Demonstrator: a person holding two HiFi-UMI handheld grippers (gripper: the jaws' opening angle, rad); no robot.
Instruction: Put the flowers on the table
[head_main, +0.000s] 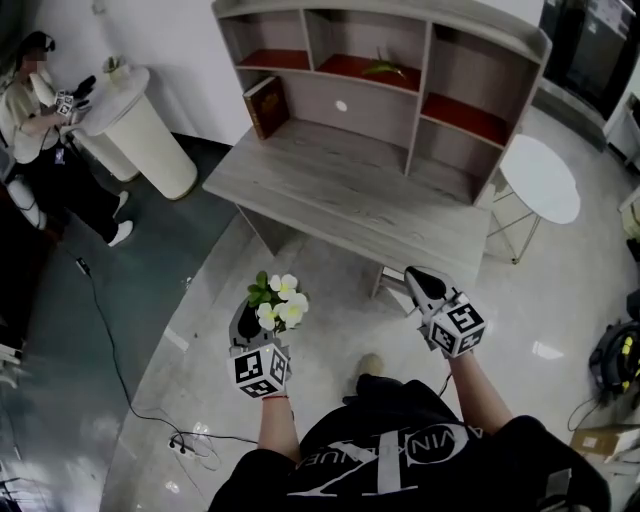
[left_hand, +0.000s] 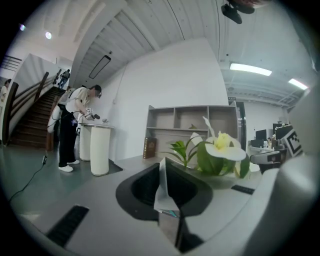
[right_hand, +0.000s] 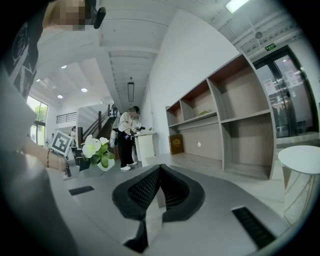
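1. Left gripper (head_main: 243, 322): clamped nearly shut on a thin pale tab, judged to be the foot of the flowers (head_main: 280, 298). Blooms ride upright just above and to the right of the jaw tips, likely pinched low to spare petals and leaves.
2. Right gripper (head_main: 418, 280): jaws together, nothing between them. Held level, well apart to the right of the flowers, judged free to steady the bunch if needed.
3. Shelved desk (head_main: 340, 190): well ahead of both jaw sets, not yet reached. Open worktop straight in front of the left jaws.
4. Flowers carried over the floor (head_main: 330, 310), touching nothing below. Task judged at the carry stage, with placement outstanding.
5. Risk: slim grip on a light, top-heavy bunch. Tilt likely on release.
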